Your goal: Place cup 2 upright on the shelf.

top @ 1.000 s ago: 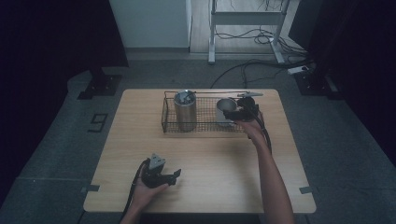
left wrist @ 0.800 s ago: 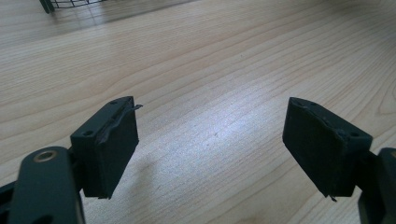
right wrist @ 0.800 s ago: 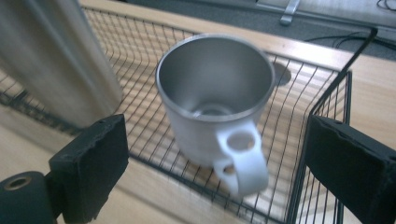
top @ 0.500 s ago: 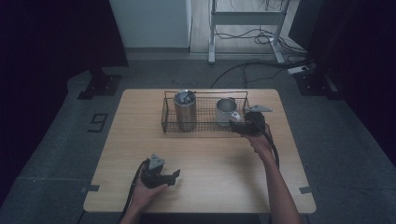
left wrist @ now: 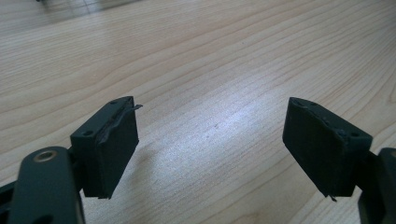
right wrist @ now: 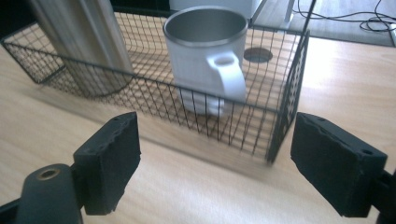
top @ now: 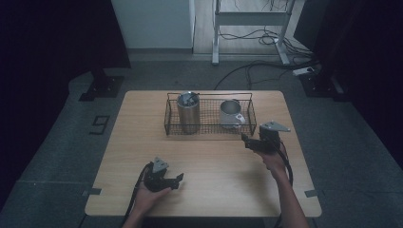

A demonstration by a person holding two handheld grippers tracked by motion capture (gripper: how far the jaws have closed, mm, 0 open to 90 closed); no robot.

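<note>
A black wire basket (top: 209,133) stands at the table's far middle. In it are a tall steel tumbler (top: 188,112) on the left and a white mug (top: 231,114) on the right. My right gripper (top: 246,140) hovers just outside the basket's near right corner, pointing at it. Its jaws have just been closing, with nothing between them. In the right gripper view the mug (right wrist: 205,60) sits behind the basket mesh (right wrist: 289,93), ahead of my right gripper (right wrist: 215,163). My left gripper (top: 177,180) rests near the front edge, open over bare wood (left wrist: 210,56).
The wooden table (top: 209,166) has free room between the basket and the front edge. Cables (top: 256,71) and a metal stand (top: 252,19) are on the floor beyond the table. The tumbler (right wrist: 88,42) rises at the left of the right gripper view.
My right gripper has drawn back from over the mug in the basket, toward the person and to the right, and sunk lower. The mug stays in the basket. The left hand has not moved.
</note>
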